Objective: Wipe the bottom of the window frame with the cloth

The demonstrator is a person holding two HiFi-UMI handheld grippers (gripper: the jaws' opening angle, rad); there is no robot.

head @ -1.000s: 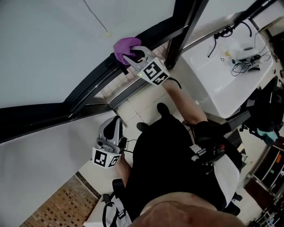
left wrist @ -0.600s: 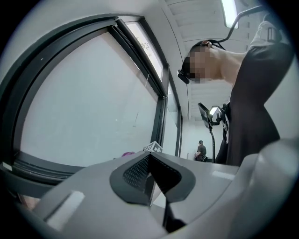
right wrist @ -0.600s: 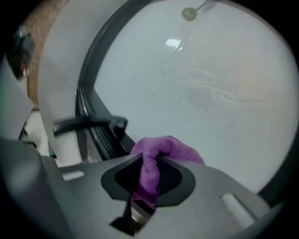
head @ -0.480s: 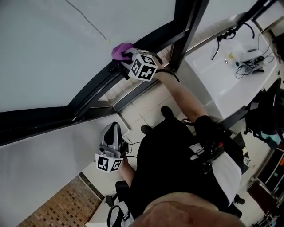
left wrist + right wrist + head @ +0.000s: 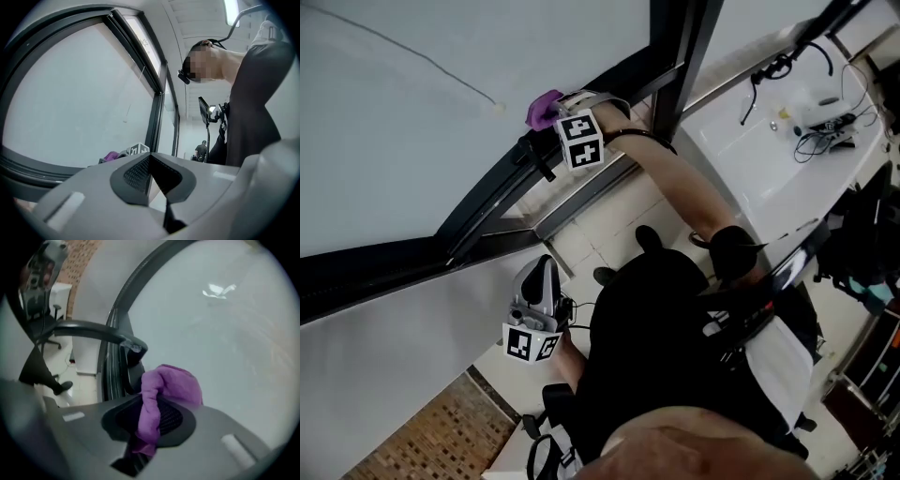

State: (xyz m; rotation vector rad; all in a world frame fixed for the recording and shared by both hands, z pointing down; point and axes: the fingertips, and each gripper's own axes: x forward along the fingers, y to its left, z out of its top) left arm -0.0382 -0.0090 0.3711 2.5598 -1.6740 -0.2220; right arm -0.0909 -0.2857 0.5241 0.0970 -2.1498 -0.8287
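Observation:
A purple cloth point(image 5: 544, 108) is bunched against the dark bottom rail of the window frame point(image 5: 492, 192), right by the glass. My right gripper point(image 5: 556, 115) is shut on the cloth, and its marker cube points toward me. In the right gripper view the cloth point(image 5: 161, 392) hangs out between the jaws of that gripper point(image 5: 150, 420), with the frame point(image 5: 112, 359) just to the left. My left gripper point(image 5: 544, 272) hangs low by the person's leg, away from the frame. It is shut on nothing point(image 5: 157, 180). From there the cloth point(image 5: 111, 155) shows small on the sill.
A dark upright mullion point(image 5: 680, 52) stands just right of the right gripper. A black window handle point(image 5: 93, 329) juts out along the frame. At the right stands a white desk point(image 5: 769, 173) with cables. Pale floor tiles point(image 5: 600, 230) lie below the sill.
The right gripper has slid left along the bottom rail with the cloth in it. The left gripper has hardly moved.

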